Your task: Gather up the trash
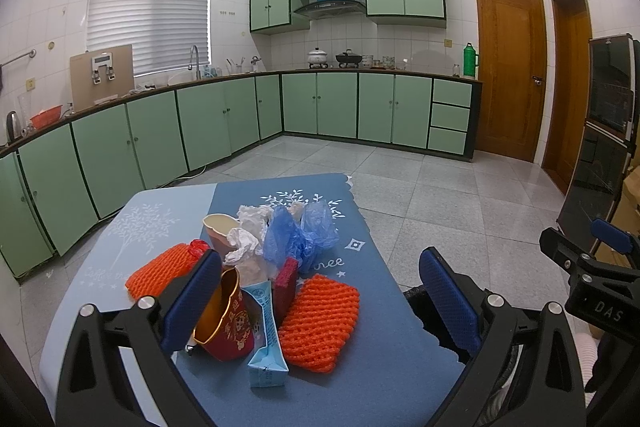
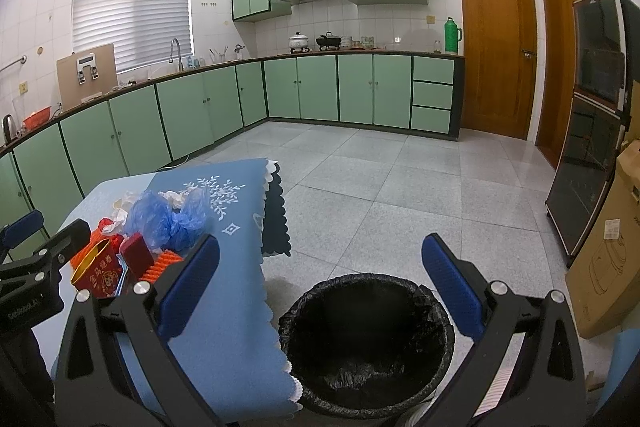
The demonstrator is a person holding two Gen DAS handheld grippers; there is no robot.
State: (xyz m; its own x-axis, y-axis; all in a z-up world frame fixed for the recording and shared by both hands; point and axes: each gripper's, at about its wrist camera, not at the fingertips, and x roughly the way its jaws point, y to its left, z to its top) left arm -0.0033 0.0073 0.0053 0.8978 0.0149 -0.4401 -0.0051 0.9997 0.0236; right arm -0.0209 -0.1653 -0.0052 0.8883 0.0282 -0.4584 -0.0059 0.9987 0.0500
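A heap of trash lies on the blue table mat [image 1: 360, 379]: a red paper cup [image 1: 226, 327], a light blue carton [image 1: 266, 343], two orange foam nets [image 1: 320, 323] [image 1: 160, 271], a red sponge [image 1: 286, 281], crumpled blue plastic bags [image 1: 298, 235], white tissue [image 1: 244, 247] and a beige cup [image 1: 220, 225]. My left gripper [image 1: 320, 301] is open above the heap, its left finger beside the red cup. My right gripper [image 2: 320, 297] is open and empty above a bin lined with a black bag [image 2: 368, 343], right of the table. The heap also shows in the right wrist view [image 2: 160, 223].
Green cabinets [image 1: 320, 107] run along the far walls. A dark glass cabinet [image 2: 592, 123] and a cardboard box [image 2: 612, 259] stand at the right. Grey tiled floor [image 2: 400, 179] lies beyond the table.
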